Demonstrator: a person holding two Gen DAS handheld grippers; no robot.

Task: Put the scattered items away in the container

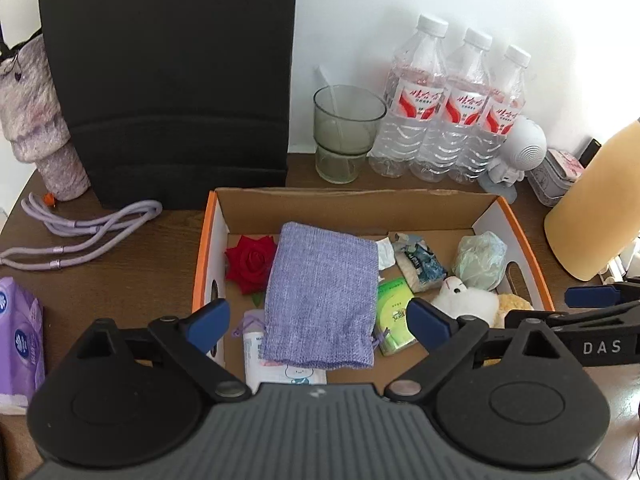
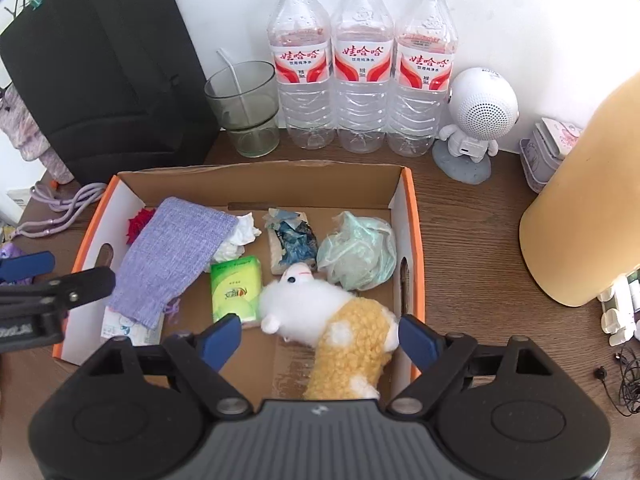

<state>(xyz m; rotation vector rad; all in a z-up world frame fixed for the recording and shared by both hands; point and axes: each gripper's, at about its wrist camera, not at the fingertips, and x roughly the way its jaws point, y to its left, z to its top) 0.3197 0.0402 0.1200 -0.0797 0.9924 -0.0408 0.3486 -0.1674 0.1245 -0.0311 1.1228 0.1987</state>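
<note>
hanging released over the cardboard box [image 2: 412, 216], the left gripper [image 1: 318, 322] spreads its jaws above the purple pouch [image 1: 322, 294]; the right gripper [image 2: 320, 336] gapes too, the plush toy [image 2: 336, 320] lying loose below it at the box's near right; tissue pack [image 2: 236, 290] between them; three water bottles [image 2: 362, 64] stand far behind.
</note>
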